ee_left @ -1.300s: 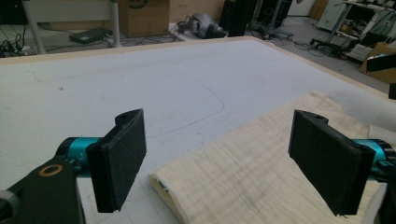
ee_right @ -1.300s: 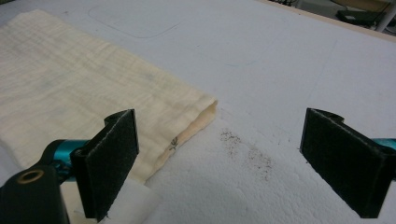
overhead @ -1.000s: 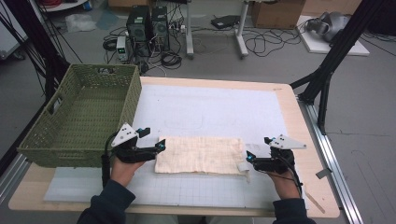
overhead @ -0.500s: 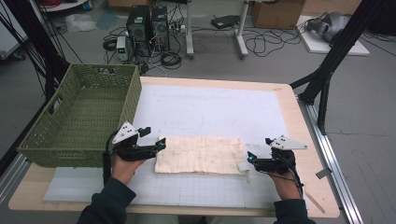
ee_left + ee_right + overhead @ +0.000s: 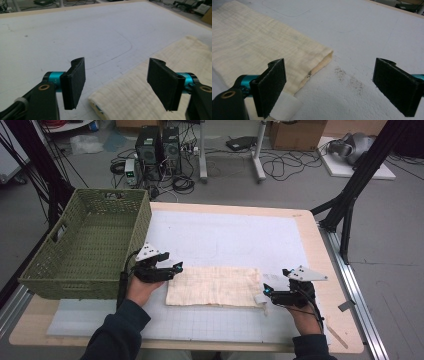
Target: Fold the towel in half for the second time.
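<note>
A folded cream cloth (image 5: 212,286) lies flat on the white mat (image 5: 225,237), long side running left to right. My left gripper (image 5: 175,268) is at the cloth's far left corner. In the left gripper view (image 5: 117,75) its jaws have just been closing. They still stand apart, with the cloth's corner (image 5: 130,97) low between them and neither pad pressing it. My right gripper (image 5: 266,290) sits at the cloth's right end. In the right gripper view (image 5: 334,82) it is wide open, with the cloth's edge (image 5: 287,60) by its left pad and a small white tag (image 5: 284,105) beneath that pad.
A green woven basket (image 5: 85,245) stands at the table's left edge, close behind my left hand. The mat has a dark smudge (image 5: 348,77) between the right jaws. Computers, cables and black frame legs stand on the floor beyond the table.
My left gripper has slid right to the cloth's left corner, and its jaws stand narrower. The right hand has kept still.
</note>
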Motion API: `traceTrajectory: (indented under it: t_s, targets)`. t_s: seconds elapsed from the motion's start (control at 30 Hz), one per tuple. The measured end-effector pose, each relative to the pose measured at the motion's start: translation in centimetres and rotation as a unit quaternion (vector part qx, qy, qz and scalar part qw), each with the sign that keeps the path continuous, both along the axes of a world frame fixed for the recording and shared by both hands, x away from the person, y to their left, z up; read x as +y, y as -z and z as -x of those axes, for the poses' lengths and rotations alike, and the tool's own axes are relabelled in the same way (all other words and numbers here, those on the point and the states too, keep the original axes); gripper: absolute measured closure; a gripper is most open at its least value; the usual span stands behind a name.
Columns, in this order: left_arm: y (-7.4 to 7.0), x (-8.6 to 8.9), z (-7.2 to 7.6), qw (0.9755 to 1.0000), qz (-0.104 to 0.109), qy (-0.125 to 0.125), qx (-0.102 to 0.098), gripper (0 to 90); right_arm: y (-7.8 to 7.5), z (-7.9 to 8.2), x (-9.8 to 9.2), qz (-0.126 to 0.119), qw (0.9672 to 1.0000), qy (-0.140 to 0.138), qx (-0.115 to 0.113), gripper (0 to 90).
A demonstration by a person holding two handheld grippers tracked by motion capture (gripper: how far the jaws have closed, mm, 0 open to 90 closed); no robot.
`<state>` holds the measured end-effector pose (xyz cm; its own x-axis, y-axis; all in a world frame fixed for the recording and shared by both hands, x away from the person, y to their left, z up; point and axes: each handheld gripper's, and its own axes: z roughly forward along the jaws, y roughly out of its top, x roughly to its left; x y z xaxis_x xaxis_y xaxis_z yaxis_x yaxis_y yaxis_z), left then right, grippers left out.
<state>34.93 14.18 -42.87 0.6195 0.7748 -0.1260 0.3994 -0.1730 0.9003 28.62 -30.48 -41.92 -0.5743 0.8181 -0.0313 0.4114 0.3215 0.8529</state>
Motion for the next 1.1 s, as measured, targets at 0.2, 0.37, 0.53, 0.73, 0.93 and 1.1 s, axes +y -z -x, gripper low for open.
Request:
traceTrajectory:
  t_s: [0.2, 0.37, 0.53, 0.73, 0.93, 1.1]
  targets:
    - [1.3, -0.4, -1.0, 0.9987, -0.036, -0.013, 0.032, 43.4, 0.1, -0.1, 0.0, -0.002, 1.0, 0.001, 0.003, 11.0]
    - [2.0, -0.4, -1.3, 0.9959, -0.068, -0.02, 0.056, 46.7, 0.4, -0.2, 0.2, -0.002, 0.9999, -0.001, 0.011, 11.0]
    - [2.2, -0.6, -1.3, 0.9947, -0.078, -0.011, 0.067, 54.5, 0.5, -0.4, 0.5, 0.002, 0.9999, -0.006, 0.015, 11.0]
    - [2.2, -0.9, -0.9, 0.9936, -0.098, 0.013, 0.055, 74.4, 0.7, -0.7, 1.0, 0.004, 0.9997, -0.009, 0.023, 11.0]
    - [2.2, -0.8, -0.7, 0.9945, -0.093, 0.013, 0.045, 83.3, 0.9, -1.6, 1.8, 0.002, 0.9995, -0.017, 0.027, 11.1]
    - [2.1, -0.2, -0.5, 0.9971, -0.062, 0.009, 0.042, 83.4, 1.0, -3.3, 2.5, 0.008, 0.999, -0.018, 0.04, 11.1]
